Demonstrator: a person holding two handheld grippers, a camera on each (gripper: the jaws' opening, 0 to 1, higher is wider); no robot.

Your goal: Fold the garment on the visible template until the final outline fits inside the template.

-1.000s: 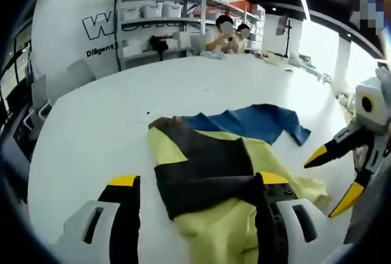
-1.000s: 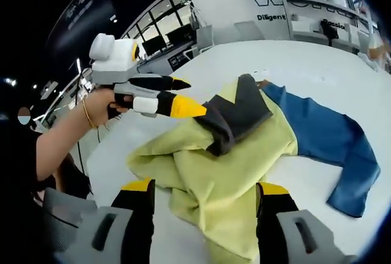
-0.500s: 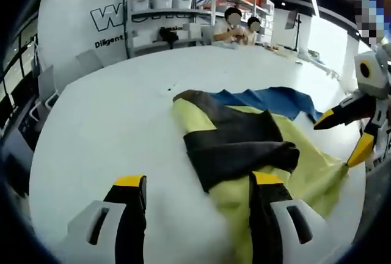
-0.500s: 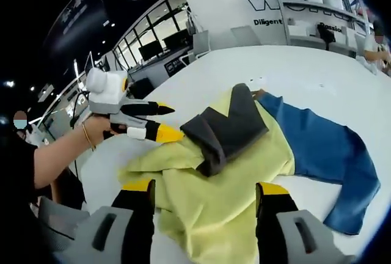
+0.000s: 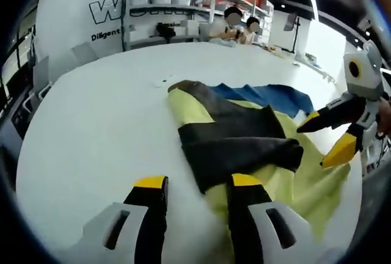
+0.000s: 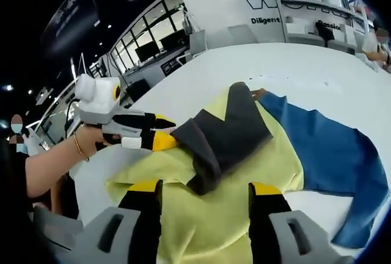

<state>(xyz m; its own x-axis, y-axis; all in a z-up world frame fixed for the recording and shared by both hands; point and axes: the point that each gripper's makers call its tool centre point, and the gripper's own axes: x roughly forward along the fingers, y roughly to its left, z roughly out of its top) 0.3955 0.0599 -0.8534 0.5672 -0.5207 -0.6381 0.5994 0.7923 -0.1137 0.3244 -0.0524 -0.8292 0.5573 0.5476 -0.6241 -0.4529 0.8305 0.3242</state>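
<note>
A garment lies crumpled on the white table (image 5: 91,123): yellow fabric (image 5: 305,184), a dark grey panel (image 5: 232,145) folded over it, and a blue part (image 5: 269,93) behind. My left gripper (image 5: 198,183) is open, its jaws narrowed, with the grey and yellow edge between its tips. Seen from the right gripper view, the left gripper (image 6: 173,133) touches the edge of the dark grey panel (image 6: 226,132). My right gripper (image 6: 204,187) stands open over the yellow fabric (image 6: 201,215), and the blue part (image 6: 330,154) spreads to the right. In the left gripper view the right gripper (image 5: 316,143) hangs open above the yellow cloth.
Shelves with white bins (image 5: 165,1) stand against the back wall, and two people (image 5: 235,22) sit at the table's far end. A person's hand (image 6: 73,154) holds the left gripper. Monitors (image 6: 153,47) and chairs line the far side. Bare table stretches to the left of the garment.
The left gripper's jaws have narrowed and it has come lower, up to the garment's grey edge. The right gripper has dropped closer to the yellow fabric.
</note>
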